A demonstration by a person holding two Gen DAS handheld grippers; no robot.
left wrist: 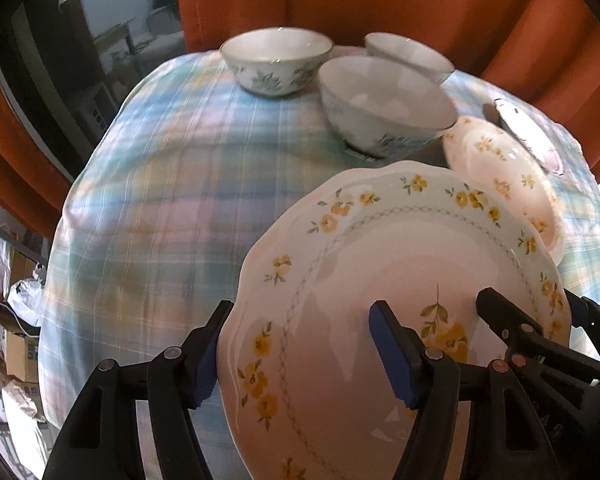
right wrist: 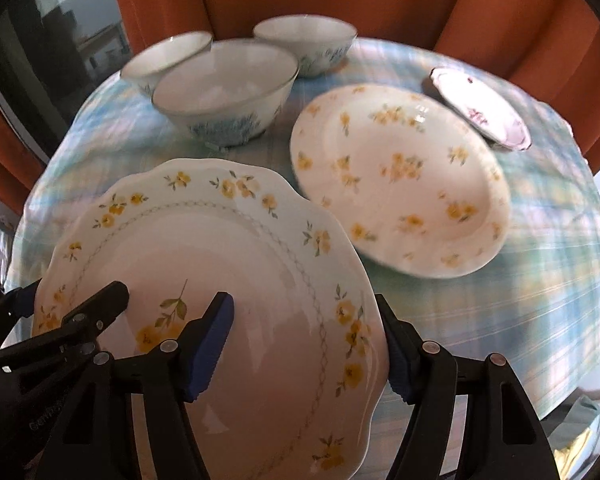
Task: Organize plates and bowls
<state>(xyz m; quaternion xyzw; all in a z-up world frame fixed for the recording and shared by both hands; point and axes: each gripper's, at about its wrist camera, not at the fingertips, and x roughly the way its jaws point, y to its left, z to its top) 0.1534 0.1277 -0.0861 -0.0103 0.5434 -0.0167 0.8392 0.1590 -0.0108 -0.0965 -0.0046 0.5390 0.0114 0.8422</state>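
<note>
Through the left wrist view: left gripper [left wrist: 304,354], blue-padded jaws clamped across the left rim of a scalloped plate [left wrist: 380,280] with yellow flowers, one finger under the edge, the other on the plate's face; right gripper [left wrist: 536,320] entering from the right, gripping the same plate's opposite rim. Plate tilted, raised above a plaid tablecloth [left wrist: 160,200]. Beyond: three white bowls with blue floral print, near bowl [left wrist: 384,108], far left bowl [left wrist: 276,60], far right bowl [left wrist: 410,56]. Right of the held plate: second floral plate [left wrist: 500,168] flat on the cloth, partly hidden behind the held one; small purple-patterned saucer [left wrist: 528,136] further right. Orange curtain [left wrist: 380,0] behind. Through the right wrist view: right gripper [right wrist: 308,344] clenched on the scalloped plate [right wrist: 204,272] at its right rim, one finger on the face, one outside the edge; left gripper [right wrist: 72,316] at the left rim. Second floral plate [right wrist: 400,180] just beside, apart from the held plate; saucer [right wrist: 480,108] past it near the table's far edge. Bowls grouped at far left: near bowl [right wrist: 224,92], left bowl [right wrist: 164,60], right bowl [right wrist: 308,40]. View slightly blurred.
</note>
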